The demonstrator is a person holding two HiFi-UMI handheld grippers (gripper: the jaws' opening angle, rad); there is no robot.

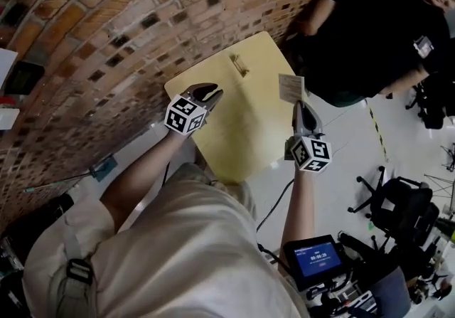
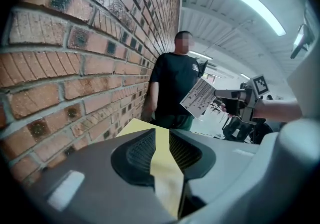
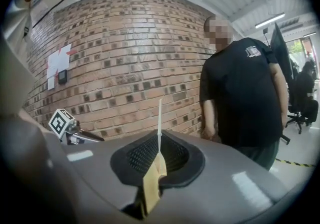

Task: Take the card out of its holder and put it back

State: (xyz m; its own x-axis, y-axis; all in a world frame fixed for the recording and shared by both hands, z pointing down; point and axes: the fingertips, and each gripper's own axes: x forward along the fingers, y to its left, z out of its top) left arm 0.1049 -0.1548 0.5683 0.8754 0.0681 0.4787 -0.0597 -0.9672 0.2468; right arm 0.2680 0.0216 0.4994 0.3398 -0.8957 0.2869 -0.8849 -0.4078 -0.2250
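Card (image 1: pixel 291 87) is out, pinched edge-on in right tongs (image 1: pixel 298 103), held over desk (image 1: pixel 234 142) edge, apart from holder (image 1: pixel 238 64). Left tongs (image 1: pixel 212 90) slightly apart, empty. Next, likely: align card with holder slot and slide it in.

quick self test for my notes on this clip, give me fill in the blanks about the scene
1. The right gripper is shut on a ____.
2. The left gripper, jaws apart, holds ____.
3. The holder stands on a ____ table.

Missing words: card; nothing; yellow.
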